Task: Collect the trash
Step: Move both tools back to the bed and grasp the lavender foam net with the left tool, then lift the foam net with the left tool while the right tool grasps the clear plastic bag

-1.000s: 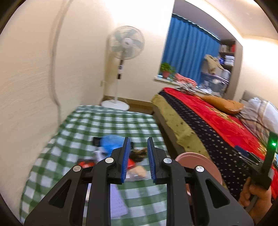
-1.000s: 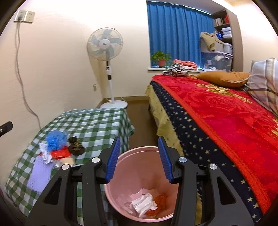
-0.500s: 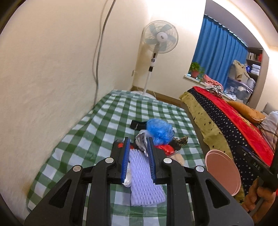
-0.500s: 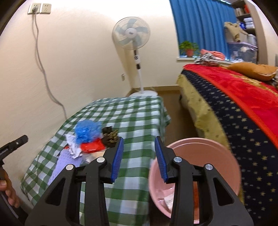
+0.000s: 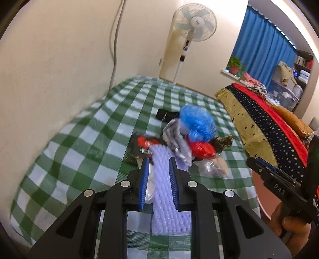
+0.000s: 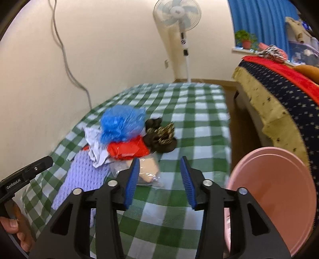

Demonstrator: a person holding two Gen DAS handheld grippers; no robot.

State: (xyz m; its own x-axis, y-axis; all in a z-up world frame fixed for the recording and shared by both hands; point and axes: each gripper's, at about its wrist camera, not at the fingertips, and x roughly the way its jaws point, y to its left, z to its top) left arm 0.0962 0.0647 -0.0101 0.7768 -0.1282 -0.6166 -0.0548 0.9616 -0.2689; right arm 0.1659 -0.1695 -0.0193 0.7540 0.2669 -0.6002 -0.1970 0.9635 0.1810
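Note:
A trash pile lies on the green-checked table (image 5: 89, 139): a blue plastic bag (image 5: 197, 123), a red wrapper (image 5: 201, 149), crumpled grey paper (image 5: 175, 137) and a lavender foam net (image 5: 161, 159). My left gripper (image 5: 159, 183) hovers low over the foam net, its jaws a narrow gap apart and gripping nothing I can see. My right gripper (image 6: 159, 179) is opening, with only checked cloth between its jaws. Its left pad is beside a clear bag (image 6: 149, 171). The pink bin (image 6: 279, 189) stands at the table's right edge.
A dark leopard-patterned scrap (image 6: 161, 137) lies right of the pile, and a black-and-red packet (image 5: 143, 147) lies left of it. The wall with a hanging cable (image 5: 114, 49) borders the table on the left. A bed (image 5: 269, 119) flanks a narrow floor strip (image 6: 233, 119). A fan (image 5: 191, 18) stands behind.
Both grippers have swung left and down toward the pile. The bin slid from the middle to the right edge of the right view. The right jaws narrowed, then widened.

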